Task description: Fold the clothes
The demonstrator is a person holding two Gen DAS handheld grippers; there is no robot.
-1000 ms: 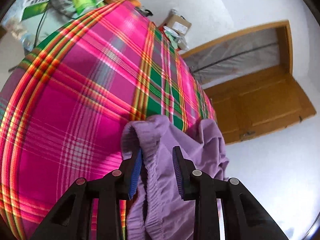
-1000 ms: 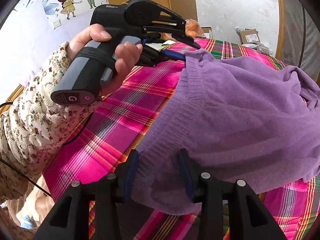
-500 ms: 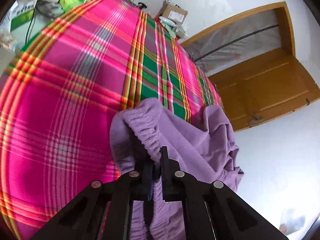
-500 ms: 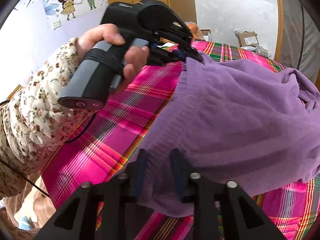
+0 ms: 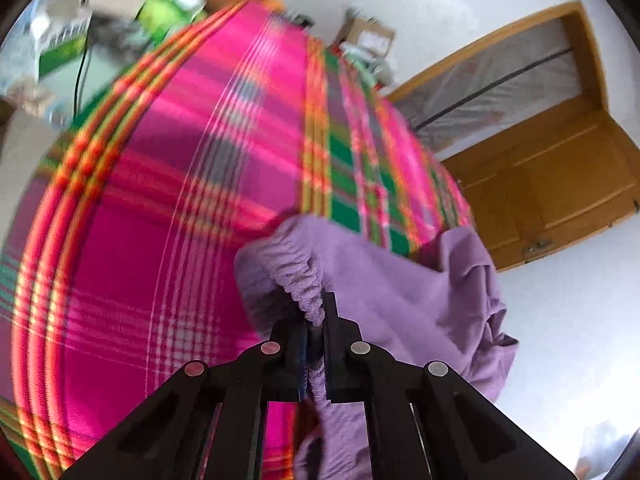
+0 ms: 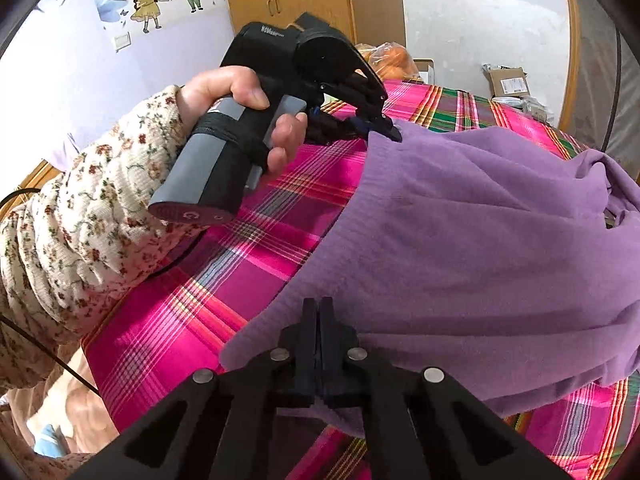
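Two grips are set, so I judge the step in hand to be the pick-up that opens the first fold. From my left wrist, the fingers of my left gripper [image 5: 316, 320] are pinched narrow on the gathered elastic band of the purple garment [image 5: 400, 300], which lies near the right edge of the bench, over the pink plaid cloth [image 5: 160, 220] covering it, with loose folds spilling over that edge toward the wooden door [image 5: 560, 200]. From my right wrist, the fingers of my right gripper [image 6: 318, 320] are pressed together on the near hem of the same garment, by the near edge of the bench; farther along the band my left hand [image 6: 248, 120], in a flowered sleeve [image 6: 80, 220], holds its gripper on the cloth. Next, I think, both corners must rise together and stay taut, so the bunched far part can be shaken flat before I lay one half over the other.
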